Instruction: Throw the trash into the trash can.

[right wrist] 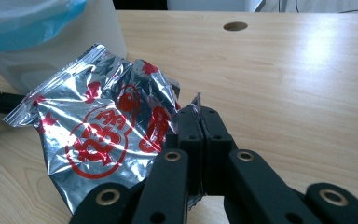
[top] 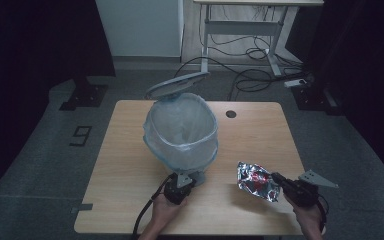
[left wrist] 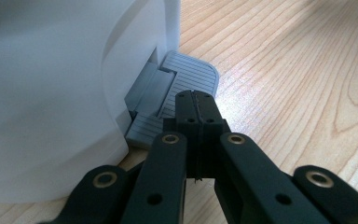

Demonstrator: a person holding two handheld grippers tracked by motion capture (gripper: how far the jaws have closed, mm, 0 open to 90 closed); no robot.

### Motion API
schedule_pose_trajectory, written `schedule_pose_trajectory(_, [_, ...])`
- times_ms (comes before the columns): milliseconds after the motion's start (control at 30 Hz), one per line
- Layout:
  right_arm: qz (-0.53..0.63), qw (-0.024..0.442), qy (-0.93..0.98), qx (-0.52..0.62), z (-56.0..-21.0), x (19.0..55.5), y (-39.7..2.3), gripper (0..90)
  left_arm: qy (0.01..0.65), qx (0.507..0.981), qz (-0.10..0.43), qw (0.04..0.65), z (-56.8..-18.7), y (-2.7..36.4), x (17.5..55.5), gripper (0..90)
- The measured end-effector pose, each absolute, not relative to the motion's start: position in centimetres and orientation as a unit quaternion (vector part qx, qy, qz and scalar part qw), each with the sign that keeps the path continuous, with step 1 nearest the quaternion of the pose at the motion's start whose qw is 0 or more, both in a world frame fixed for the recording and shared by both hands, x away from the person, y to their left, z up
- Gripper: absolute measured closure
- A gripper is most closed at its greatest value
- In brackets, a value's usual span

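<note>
Pinching a foil snack bag (top: 256,180) by its edge, the right gripper (top: 277,178) holds it right of the bin (top: 181,131) (lid up); the left gripper (top: 187,181), jaws closed empty, presses the bin's pedal (left wrist: 182,88).

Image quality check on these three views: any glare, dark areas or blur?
High view: dim, black at the sides, table lit. Left gripper view: bin wall washed out and soft, pedal sharp, glare patch on the wood. Right gripper view: specular glints on the foil packet, bright sheen on the tabletop, bin out of focus.
</note>
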State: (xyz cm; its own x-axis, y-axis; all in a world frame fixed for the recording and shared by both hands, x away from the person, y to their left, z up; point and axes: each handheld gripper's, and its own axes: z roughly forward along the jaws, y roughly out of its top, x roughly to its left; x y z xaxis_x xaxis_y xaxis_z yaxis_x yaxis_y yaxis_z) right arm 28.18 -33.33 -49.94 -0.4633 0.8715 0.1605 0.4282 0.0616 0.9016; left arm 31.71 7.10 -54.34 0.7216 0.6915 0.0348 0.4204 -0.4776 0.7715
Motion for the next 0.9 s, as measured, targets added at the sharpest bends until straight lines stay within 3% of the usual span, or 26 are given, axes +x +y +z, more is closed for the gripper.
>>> schedule_pose_trajectory(900, [0.524, 0.243, 0.679, 0.454, -46.8, 28.5, -33.7, 88.2, 0.332, 0.839, 0.175, 0.394, -54.4, 7.1, 31.7, 90.0])
